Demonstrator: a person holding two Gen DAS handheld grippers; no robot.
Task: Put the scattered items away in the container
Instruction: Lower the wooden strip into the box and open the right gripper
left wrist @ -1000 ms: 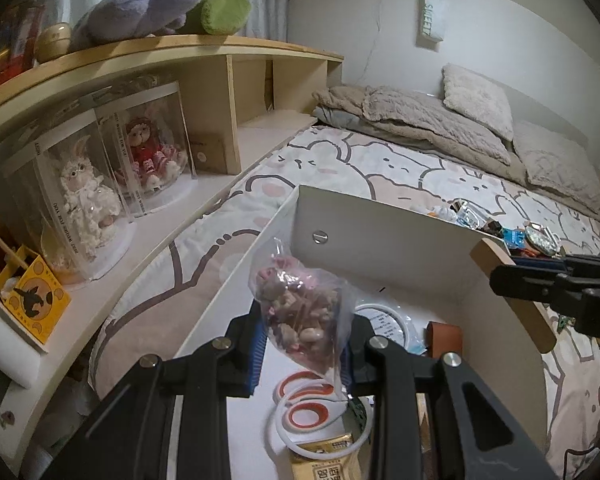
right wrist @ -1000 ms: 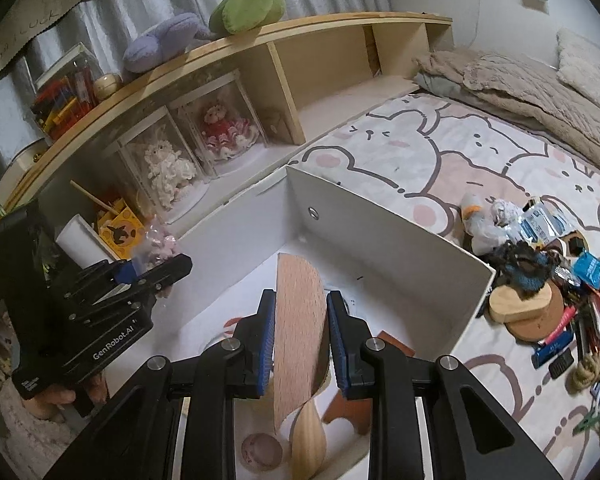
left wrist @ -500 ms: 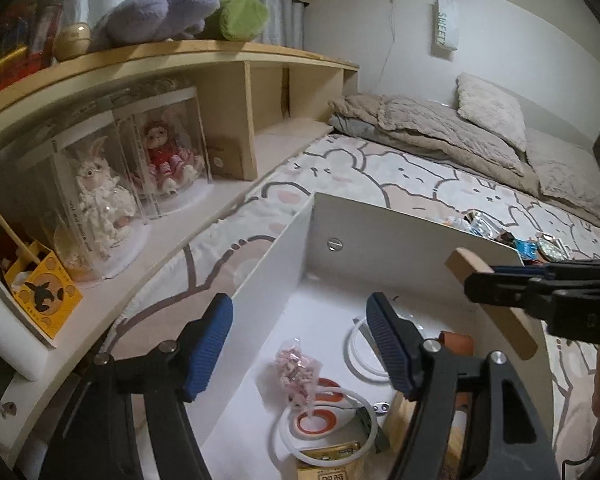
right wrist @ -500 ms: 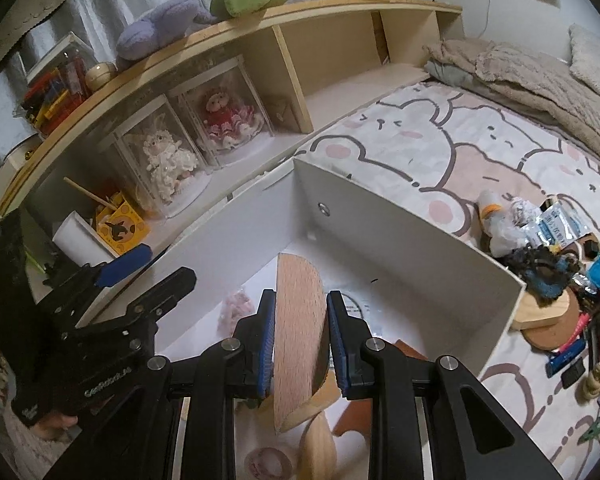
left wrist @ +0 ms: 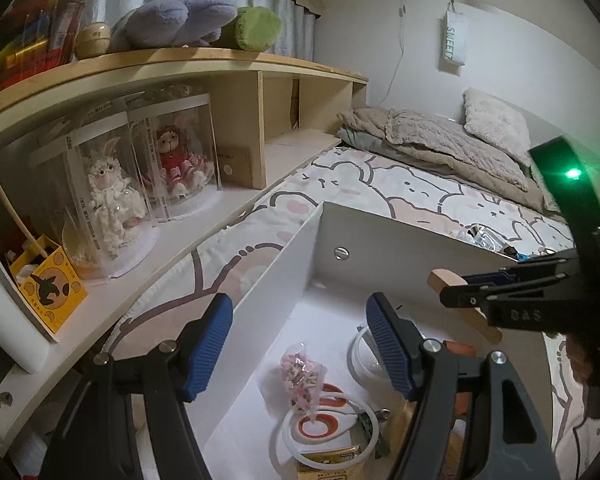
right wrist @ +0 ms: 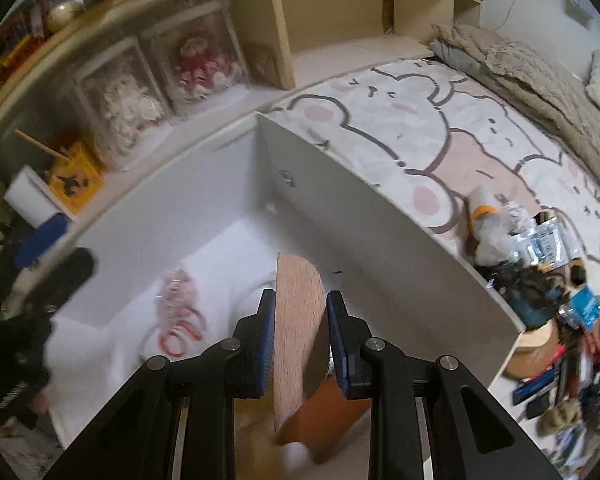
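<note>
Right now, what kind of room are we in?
Most likely a bedroom: a bed with a bear-print cover, pillows and a blanket at its head, and a wooden shelf of boxed dolls alongside.

Dim indoor light; left wrist view sharp with green glare right of the jaws, right wrist view motion-blurred, fisheye edges bent

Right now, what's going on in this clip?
A person with two handheld grippers is tidying clutter from the bed into a white box. The left gripper is open and empty above the box; a small bag of pink bits lies on the box floor below it. The right gripper is shut on a wooden board, held over the box. More clutter waits on the bedspread.
</note>
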